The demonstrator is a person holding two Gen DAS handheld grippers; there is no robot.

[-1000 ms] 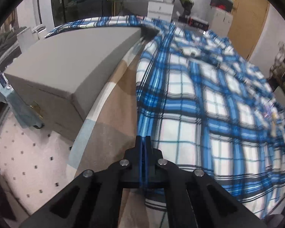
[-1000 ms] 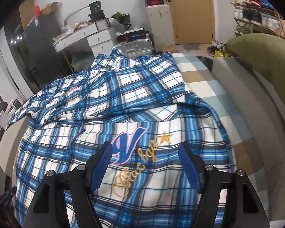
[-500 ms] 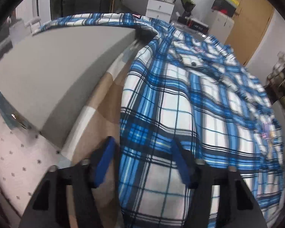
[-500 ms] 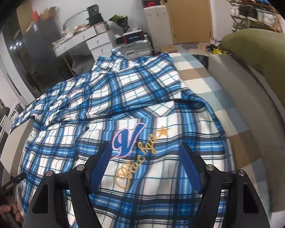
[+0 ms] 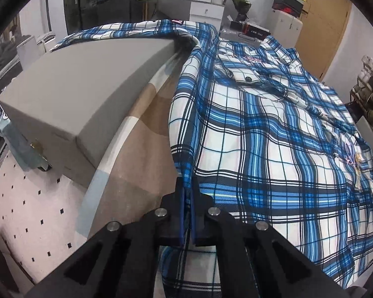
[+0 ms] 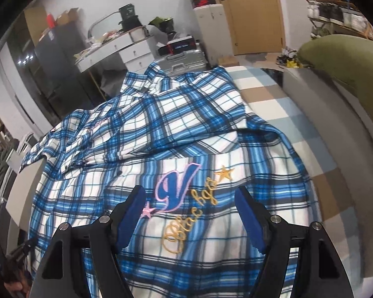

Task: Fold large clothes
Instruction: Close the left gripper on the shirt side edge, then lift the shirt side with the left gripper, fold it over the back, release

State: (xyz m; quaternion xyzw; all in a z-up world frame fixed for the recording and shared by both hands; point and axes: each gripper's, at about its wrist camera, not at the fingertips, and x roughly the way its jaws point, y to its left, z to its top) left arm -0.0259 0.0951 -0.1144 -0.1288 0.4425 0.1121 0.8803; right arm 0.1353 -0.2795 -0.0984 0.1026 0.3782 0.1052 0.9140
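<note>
Half a second ago the left gripper (image 5: 187,193) stood open over the shirt's edge; now its blue pads are pinched on that edge. Below the clamp, the fabric is cut off from view. The blue plaid shirt (image 6: 161,129) lies spread on a checked bed cover (image 6: 281,104). Above its embroidered lettering the right gripper (image 6: 190,213) hovers wide open, holding nothing. Bare cover borders both sides.

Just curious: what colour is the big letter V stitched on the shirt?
Blue V with pink outline on the plaid shirt; clearest in the right wrist view.
</note>
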